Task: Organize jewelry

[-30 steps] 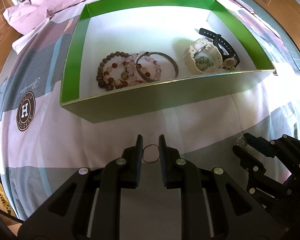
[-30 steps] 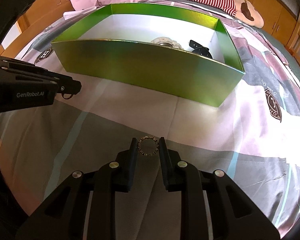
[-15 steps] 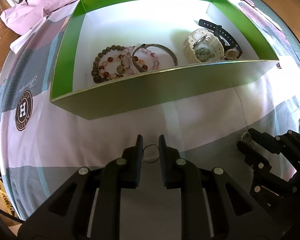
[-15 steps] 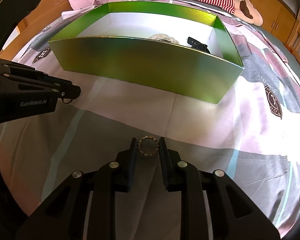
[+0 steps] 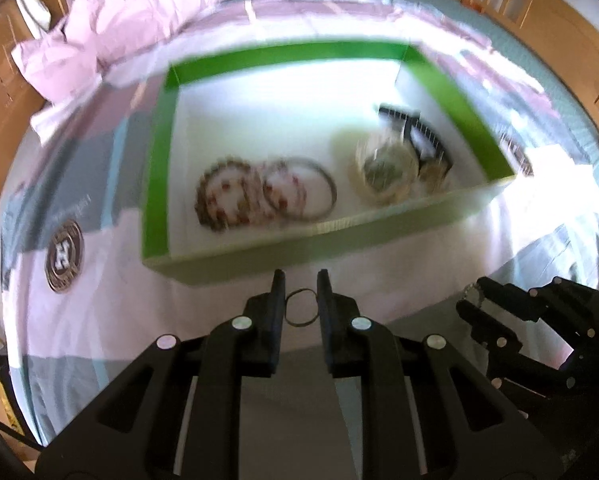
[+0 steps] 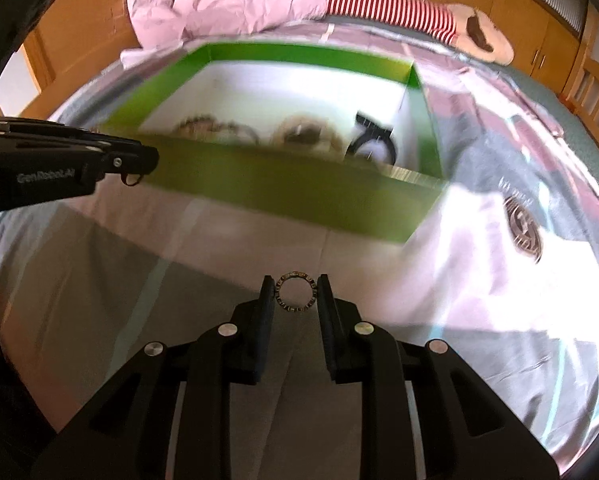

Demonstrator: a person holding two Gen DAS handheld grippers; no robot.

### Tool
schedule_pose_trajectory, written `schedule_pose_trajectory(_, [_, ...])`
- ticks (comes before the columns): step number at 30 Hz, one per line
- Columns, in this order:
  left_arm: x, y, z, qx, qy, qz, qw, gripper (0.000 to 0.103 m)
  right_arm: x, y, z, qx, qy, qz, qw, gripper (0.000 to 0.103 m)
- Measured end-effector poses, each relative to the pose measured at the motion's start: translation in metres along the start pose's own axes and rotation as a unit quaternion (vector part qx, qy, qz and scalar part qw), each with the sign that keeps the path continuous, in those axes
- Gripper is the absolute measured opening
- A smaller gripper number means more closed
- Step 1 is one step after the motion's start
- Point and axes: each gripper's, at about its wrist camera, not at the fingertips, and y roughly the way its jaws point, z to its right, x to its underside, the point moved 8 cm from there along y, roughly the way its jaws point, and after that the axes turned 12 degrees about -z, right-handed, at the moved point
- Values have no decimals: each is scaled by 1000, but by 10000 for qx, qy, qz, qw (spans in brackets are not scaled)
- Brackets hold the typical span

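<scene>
Two pairs of black tongs are ours, each pinched on a ring above the patterned bed sheet (image 6: 479,240). Nearest, at 6 o'clock in the left view, the left tongs (image 5: 300,294) grip a thin plain ring (image 5: 300,307); in the right view the right tongs (image 6: 296,294) grip a studded ring (image 6: 296,293). Farther off, toward 12 o'clock, we see the green box (image 5: 157,184) on the bed, holding blurred beaded bracelets (image 5: 227,200), a bangle (image 5: 311,196), a pale watch (image 5: 383,172) and a black watch (image 5: 427,140). A pink blanket (image 6: 235,4) lies beyond.
</scene>
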Motion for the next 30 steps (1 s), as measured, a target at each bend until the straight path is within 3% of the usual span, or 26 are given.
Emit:
schedule_pose_trajectory(7, [-29,-57,-22,140,-291,1091,9935,16,-53,-48,21,-2,177,723,9972,23])
schedule_pose_trajectory(9, [-37,-66,-30,164,-394,1226,9915,16,-70,-56,25,-5,218,871,9960,23])
schedule_pose_trajectory(13, [-48,-57,-47,210,-722,1108,9910,16,-97,-56,26,-42,247,1076,9939,23])
schedule_pose_trajectory(18, [-52,-39,-53,136,-810,1011,9915,16,-117,-34,23,-1,256,973,9949,23])
schedule_pose_trajectory(30, [-59,-18,-50,167,-800,792,9935,16,-114,-5,24,101,223,620,9978,23])
